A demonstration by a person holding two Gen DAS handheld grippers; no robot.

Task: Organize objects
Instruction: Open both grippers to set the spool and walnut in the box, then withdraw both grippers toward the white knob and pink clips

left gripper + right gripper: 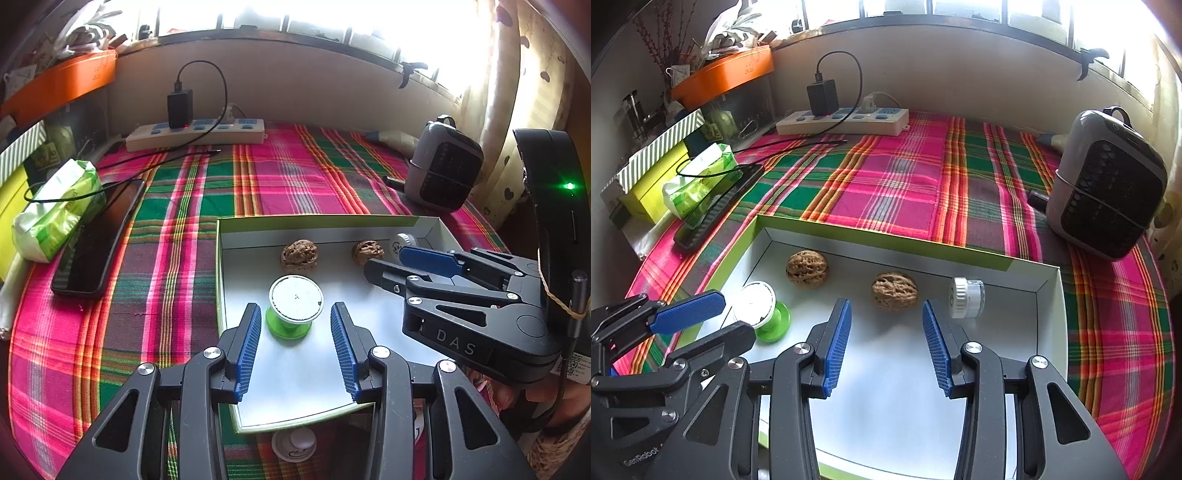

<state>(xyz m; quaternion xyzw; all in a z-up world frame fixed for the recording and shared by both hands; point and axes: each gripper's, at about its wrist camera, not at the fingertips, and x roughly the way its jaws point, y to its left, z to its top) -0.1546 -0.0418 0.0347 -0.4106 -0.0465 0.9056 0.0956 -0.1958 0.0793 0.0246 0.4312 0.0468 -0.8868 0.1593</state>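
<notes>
My left gripper (pixel 295 345) and right gripper (pixel 886 345) both hang with jaws apart, holding nothing: spool (pixel 294 308), two walnuts (one (pixel 894 291)) and jar (pixel 966 297) already sit gathered in the tray (pixel 373 232)

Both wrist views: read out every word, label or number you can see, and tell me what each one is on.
"DAS": black body of the right gripper, at.
"GenRobot": black body of the left gripper, at, partly cut off.
Orange box: small mark, unreadable.
Green tissue pack: print blurred.
White QR sticker: too small.
</notes>
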